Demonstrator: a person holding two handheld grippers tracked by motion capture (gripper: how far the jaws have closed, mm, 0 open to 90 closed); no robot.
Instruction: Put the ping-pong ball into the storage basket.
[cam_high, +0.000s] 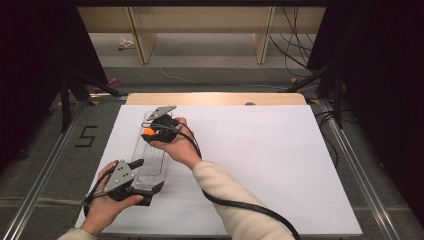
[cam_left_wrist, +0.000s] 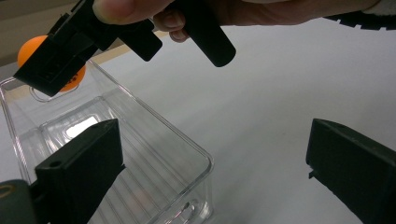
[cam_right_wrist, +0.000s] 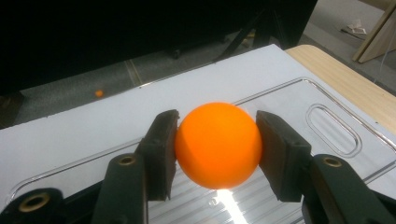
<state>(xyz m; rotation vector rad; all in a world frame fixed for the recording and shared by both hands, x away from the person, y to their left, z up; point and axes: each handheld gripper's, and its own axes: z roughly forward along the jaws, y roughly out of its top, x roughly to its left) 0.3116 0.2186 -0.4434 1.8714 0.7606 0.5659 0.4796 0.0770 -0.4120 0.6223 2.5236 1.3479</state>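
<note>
I count two grippers, one clear plastic tray and one orange ball on the white table (cam_high: 280, 165). At the left, my left gripper (cam_left_wrist: 215, 172) stands at the near end of the clear plastic tray (cam_high: 150, 165); its jaws are wide apart, one inside the tray's near wall and one outside it, pressing on nothing. Further right and farther up the tray, my right gripper (cam_right_wrist: 217, 147) has its two pads closed against the sides of the orange ball (cam_right_wrist: 218, 144), held above the ribbed tray floor near its far end.
</note>
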